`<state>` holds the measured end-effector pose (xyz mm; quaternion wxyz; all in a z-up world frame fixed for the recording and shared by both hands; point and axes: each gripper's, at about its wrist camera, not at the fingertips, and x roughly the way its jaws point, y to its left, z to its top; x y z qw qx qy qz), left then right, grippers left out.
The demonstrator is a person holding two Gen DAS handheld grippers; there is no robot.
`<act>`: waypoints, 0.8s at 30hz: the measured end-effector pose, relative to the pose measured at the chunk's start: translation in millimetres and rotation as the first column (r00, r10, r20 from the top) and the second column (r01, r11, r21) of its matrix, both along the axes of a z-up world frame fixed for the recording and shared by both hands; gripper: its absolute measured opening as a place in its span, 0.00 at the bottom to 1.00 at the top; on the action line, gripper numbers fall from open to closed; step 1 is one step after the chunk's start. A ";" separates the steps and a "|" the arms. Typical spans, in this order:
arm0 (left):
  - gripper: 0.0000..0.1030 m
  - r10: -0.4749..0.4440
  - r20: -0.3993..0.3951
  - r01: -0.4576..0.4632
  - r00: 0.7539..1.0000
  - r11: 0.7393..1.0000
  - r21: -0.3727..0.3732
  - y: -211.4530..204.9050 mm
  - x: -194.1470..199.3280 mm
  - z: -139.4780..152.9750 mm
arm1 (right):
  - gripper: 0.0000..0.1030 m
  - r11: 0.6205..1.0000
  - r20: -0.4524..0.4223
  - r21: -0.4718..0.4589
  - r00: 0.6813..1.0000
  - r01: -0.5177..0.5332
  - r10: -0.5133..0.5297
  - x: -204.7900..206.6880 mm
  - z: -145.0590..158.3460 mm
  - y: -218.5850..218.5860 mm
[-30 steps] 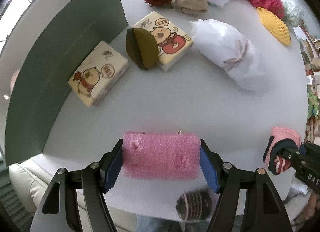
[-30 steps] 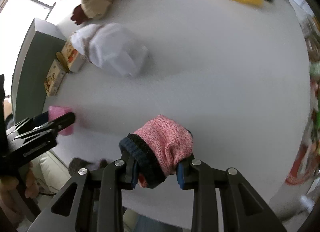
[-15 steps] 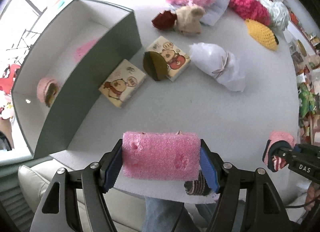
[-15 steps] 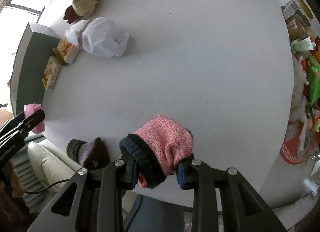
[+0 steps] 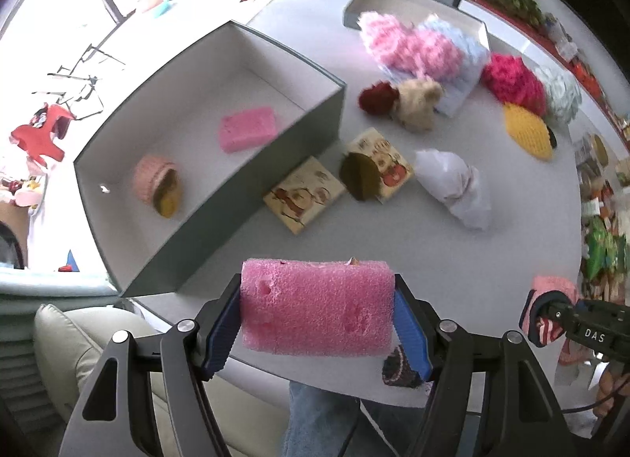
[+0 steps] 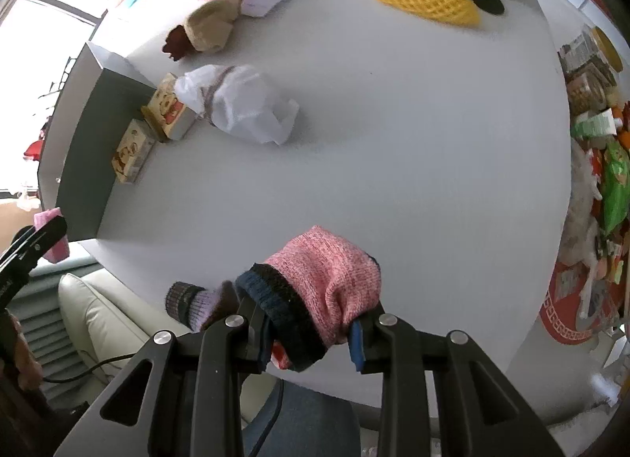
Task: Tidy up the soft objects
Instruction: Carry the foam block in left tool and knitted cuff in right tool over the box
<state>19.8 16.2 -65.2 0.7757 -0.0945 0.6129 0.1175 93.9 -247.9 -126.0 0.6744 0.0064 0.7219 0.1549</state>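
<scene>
My left gripper [image 5: 317, 319] is shut on a pink foam block [image 5: 315, 307], held high above the table's near edge. Up and to the left stands an open grey box [image 5: 220, 189]; a second pink foam block [image 5: 246, 128] and a pink rolled sock [image 5: 155, 183] lie inside it. My right gripper [image 6: 311, 333] is shut on a pink knitted sock with a dark cuff [image 6: 319, 284], also raised over the near edge. In the left wrist view that sock [image 5: 549, 309] shows at the right. A purple-and-brown sock [image 6: 197, 301] lies on the table edge beneath.
Two tissue packs [image 5: 303, 197] [image 5: 380, 163] lie beside the box, a dark green round piece [image 5: 358, 177] leaning on one. A white wrapped bundle [image 5: 453, 187], a yellow net [image 5: 525, 130], fluffy pink and red items [image 5: 413, 47] and a beige plush [image 5: 417, 102] lie farther back. A cream sofa [image 5: 90, 339] is below.
Both grippers rose with their loads, so the table looks smaller. The left view swung up over the grey box, and its inside with the foam block and sock came into sight.
</scene>
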 end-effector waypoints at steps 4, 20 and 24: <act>0.69 0.020 0.012 -0.021 1.000 1.000 0.014 8.7 -6.3 6.7 | 0.32 1.000 0.009 0.018 1.000 0.001 -0.001 2.5 5.6 -2.7; 0.69 -0.076 0.030 0.076 0.997 0.997 0.007 64.4 0.9 1.3 | 0.32 0.997 0.058 -0.015 0.996 0.074 -0.073 -12.7 12.9 41.8; 0.69 -0.126 0.048 0.127 0.991 0.992 -0.001 89.3 9.6 5.3 | 0.32 0.992 0.069 -0.025 0.990 0.121 -0.119 -16.4 19.7 67.5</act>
